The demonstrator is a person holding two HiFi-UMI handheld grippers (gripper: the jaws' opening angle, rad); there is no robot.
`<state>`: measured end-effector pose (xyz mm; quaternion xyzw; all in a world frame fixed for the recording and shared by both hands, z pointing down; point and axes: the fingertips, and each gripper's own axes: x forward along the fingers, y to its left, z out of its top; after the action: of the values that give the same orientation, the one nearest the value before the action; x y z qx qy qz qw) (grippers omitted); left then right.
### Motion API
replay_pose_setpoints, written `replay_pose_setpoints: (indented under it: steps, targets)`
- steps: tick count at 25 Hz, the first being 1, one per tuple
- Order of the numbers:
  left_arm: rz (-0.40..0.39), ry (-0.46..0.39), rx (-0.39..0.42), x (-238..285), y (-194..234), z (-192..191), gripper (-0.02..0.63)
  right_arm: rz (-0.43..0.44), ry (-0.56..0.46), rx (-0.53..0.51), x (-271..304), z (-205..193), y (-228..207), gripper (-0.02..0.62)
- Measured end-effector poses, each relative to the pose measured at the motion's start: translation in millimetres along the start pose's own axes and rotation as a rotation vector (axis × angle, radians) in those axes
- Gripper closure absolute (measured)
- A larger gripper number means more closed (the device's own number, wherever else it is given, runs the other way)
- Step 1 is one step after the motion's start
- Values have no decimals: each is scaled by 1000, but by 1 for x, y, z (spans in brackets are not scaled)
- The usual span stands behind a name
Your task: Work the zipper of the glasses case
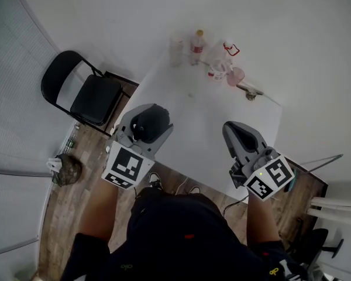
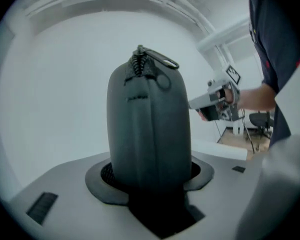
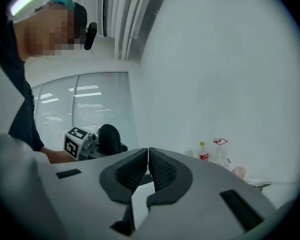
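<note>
An office-like room with a white table (image 1: pixel 205 110), black folding chair (image 1: pixel 96 98) and window blinds (image 3: pixel 90 114).

One glasses case (image 2: pixel 150 129), two grippers (image 1: pixel 149 122) (image 1: pixel 235 130), one chair (image 1: pixel 96 98), one table (image 1: pixel 205 113).

No words or numbers can be read. The bottle (image 1: pixel 197 45) has a red label, too small to read. The case (image 2: pixel 149 129) bears a faint, illegible mark.

Black folding chair (image 1: pixel 91 93) beside white table (image 1: pixel 207 113), bottles (image 1: pixel 197 45) at its far edge
</note>
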<state>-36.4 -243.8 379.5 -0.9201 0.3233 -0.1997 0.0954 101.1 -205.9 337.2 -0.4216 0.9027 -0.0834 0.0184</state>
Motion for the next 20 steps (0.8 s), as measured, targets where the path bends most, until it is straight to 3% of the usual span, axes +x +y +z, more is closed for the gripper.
replay_pose_setpoints:
  steps: [5,13,16,20]
  targets:
    - [19,-162,-336,-23,20,20,337,-114,-19,-47,-10,-6,-29,575]
    - [90,-313,-655,-51,51,8,337,-245,-63,-119,-20,0,-49,577]
    - [109,-325,-730,-56,58,-5,337,-268,-63,-128,-22,2,-55,577]
    - [141,-325,-708,-58,62,-9,337,-281,-56,-126,-24,0,-60,577]
